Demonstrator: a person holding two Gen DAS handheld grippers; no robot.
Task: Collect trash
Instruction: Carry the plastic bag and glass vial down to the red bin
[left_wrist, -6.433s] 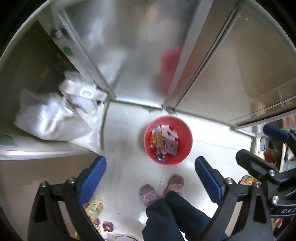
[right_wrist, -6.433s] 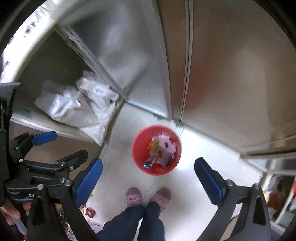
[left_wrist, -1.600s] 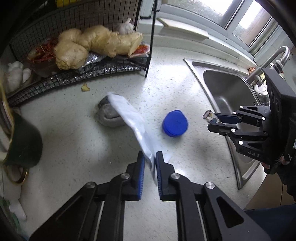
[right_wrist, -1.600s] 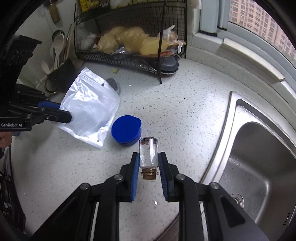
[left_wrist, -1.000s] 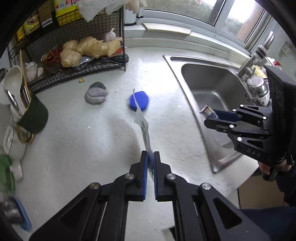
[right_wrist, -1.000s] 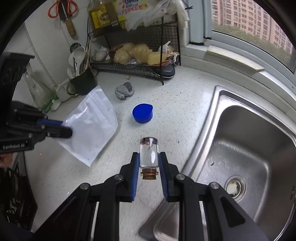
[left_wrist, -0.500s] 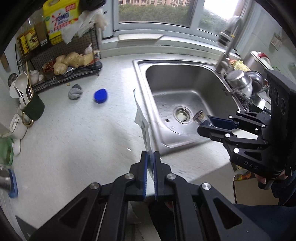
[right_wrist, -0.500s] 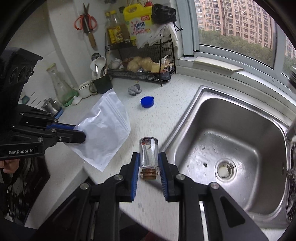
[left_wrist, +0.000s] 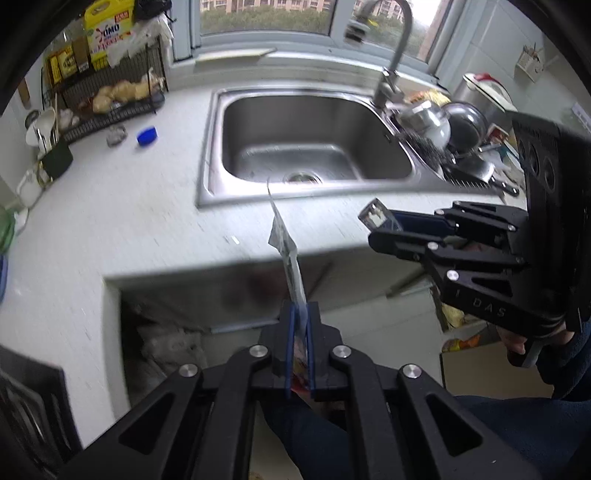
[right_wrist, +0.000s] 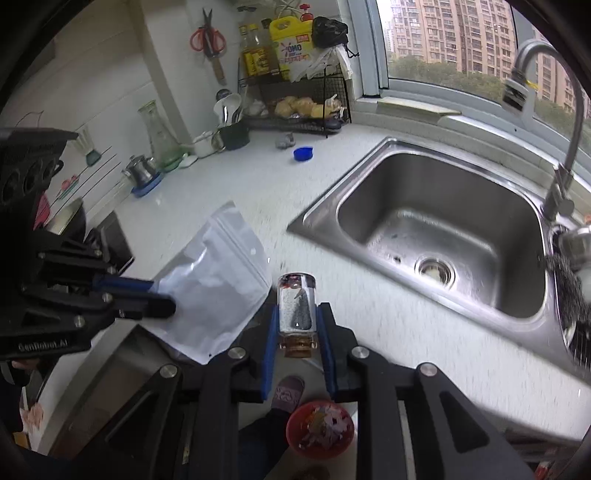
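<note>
My left gripper is shut on a clear zip-lock plastic bag, seen edge-on in the left wrist view and flat and white as the plastic bag in the right wrist view. My right gripper is shut on a small glass vial with a cork stopper. Both are held in the air off the counter's front edge. The red trash bin, with several wrappers in it, stands on the floor below the right gripper. A blue lid and a grey crumpled lump lie on the counter.
A steel sink with a tall tap is set in the white counter. A wire rack with food, cups and a glass carafe line the far wall. Dishes pile right of the sink. A person's slipper is on the floor.
Both grippers have pulled back from the counter past its front edge, carrying the bag and the vial. The sink came fully into view, and the red bin now shows below.
</note>
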